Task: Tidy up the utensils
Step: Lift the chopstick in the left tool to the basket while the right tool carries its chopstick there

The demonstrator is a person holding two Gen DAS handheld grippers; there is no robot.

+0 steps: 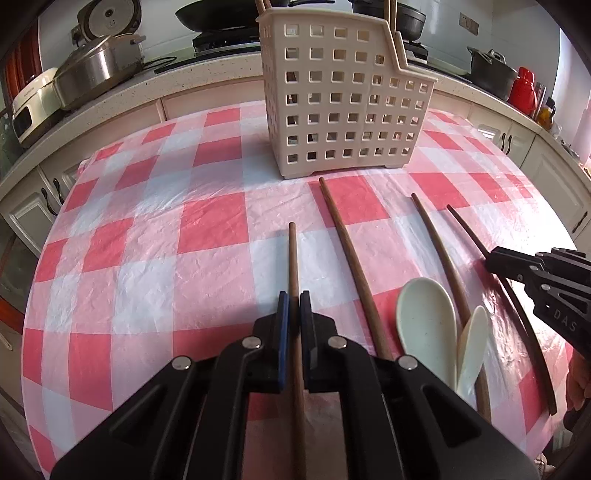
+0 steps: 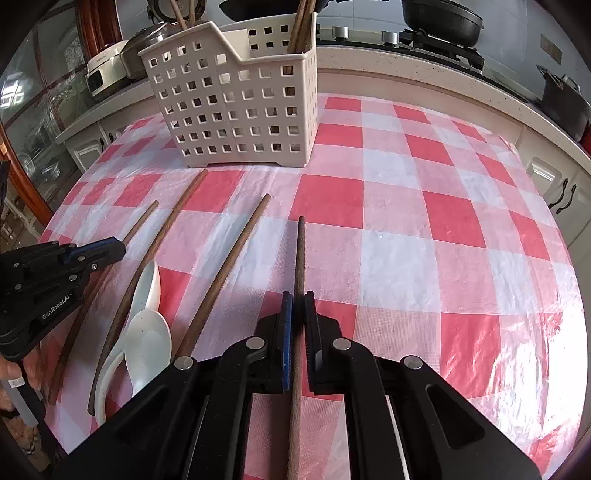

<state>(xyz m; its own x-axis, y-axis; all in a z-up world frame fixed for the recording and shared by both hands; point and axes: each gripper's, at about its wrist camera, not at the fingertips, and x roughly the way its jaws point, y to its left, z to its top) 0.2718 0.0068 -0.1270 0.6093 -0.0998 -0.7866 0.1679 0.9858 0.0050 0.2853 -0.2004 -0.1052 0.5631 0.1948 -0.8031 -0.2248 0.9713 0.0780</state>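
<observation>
My left gripper (image 1: 294, 299) is shut on a brown wooden chopstick (image 1: 293, 254) that points toward the beige perforated utensil basket (image 1: 343, 107). My right gripper (image 2: 298, 299) is shut on a dark chopstick (image 2: 300, 251); it also shows in the left wrist view (image 1: 495, 258) on the dark chopstick (image 1: 465, 221). Two more chopsticks (image 1: 347, 254) (image 1: 436, 236) and two white spoons (image 1: 424, 317) (image 1: 471, 347) lie on the checkered cloth between the grippers. The basket (image 2: 240, 107) holds several chopsticks (image 2: 301, 26) upright.
The table wears a red and white checkered plastic cloth (image 1: 166, 229). Behind it runs a kitchen counter with a steel pot (image 1: 96, 70), a wok (image 1: 214, 14), a black pot (image 1: 491, 72) and a red flask (image 1: 522, 88). Cabinet doors (image 2: 554, 184) stand beyond the table edge.
</observation>
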